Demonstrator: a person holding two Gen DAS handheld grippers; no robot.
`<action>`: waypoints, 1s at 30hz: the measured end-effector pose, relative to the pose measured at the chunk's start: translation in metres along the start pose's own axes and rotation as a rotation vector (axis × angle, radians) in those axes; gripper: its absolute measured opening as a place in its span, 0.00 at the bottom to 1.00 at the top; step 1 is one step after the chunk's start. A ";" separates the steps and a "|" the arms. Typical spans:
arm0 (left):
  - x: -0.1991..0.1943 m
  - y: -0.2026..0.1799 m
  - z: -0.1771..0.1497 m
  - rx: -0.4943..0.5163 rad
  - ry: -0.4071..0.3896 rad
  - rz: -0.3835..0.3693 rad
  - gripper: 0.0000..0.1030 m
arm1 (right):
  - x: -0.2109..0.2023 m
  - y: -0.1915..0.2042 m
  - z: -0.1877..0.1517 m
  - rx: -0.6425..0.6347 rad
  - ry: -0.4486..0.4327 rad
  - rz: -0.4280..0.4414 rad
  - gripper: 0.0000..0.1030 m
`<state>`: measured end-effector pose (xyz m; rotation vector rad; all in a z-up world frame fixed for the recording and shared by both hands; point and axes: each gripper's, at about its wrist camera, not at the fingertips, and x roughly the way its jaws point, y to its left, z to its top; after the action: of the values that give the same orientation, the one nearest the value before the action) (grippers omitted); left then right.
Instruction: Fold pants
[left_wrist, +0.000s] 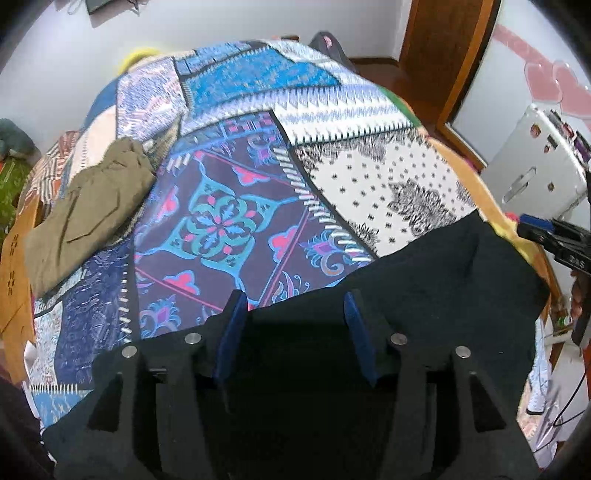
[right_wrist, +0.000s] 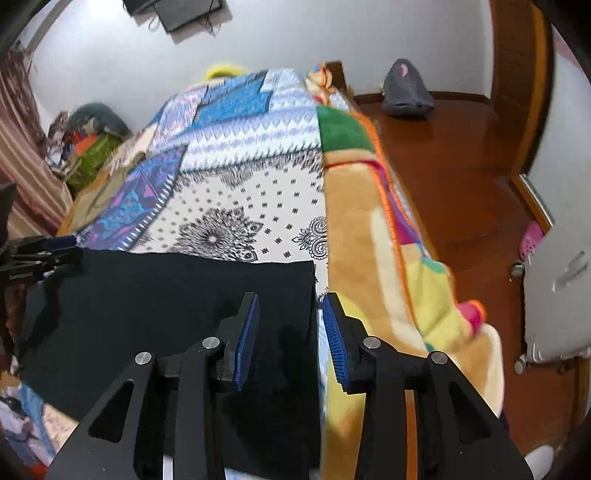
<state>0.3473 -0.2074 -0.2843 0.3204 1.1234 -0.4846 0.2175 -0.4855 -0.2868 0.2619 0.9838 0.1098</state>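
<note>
With both my left gripper (left_wrist: 295, 301) and right gripper (right_wrist: 290, 302) spread open and empty, the black pants (right_wrist: 166, 288) fill the lower frame on the bedspread (right_wrist: 258, 177), soft, limp, best pinched at the edge.

We are in a home bedroom: a bed (left_wrist: 229, 206) spread with a patchwork-print sheet fills the middle of both views, and a plush multicoloured blanket (right_wrist: 373, 229) lies along its right side. At the right of the right-wrist view we see a polished wooden floor (right_wrist: 454, 177), a wooden door frame (right_wrist: 517, 74) and a pink slipper (right_wrist: 530, 240). A pile of clothes (right_wrist: 88, 136) sits against the white wall at the left.
</note>
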 end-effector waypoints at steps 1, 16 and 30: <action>0.005 -0.001 0.000 0.010 0.008 -0.001 0.53 | 0.013 -0.001 0.001 -0.002 0.024 0.002 0.32; 0.007 -0.031 -0.003 0.165 -0.036 0.001 0.01 | 0.045 -0.002 0.001 -0.053 0.058 0.023 0.12; -0.025 -0.025 0.005 0.112 -0.127 0.020 0.00 | 0.019 0.007 0.017 -0.127 -0.102 -0.046 0.03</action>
<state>0.3296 -0.2264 -0.2597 0.3930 0.9712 -0.5443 0.2421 -0.4780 -0.2916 0.1273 0.8775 0.1153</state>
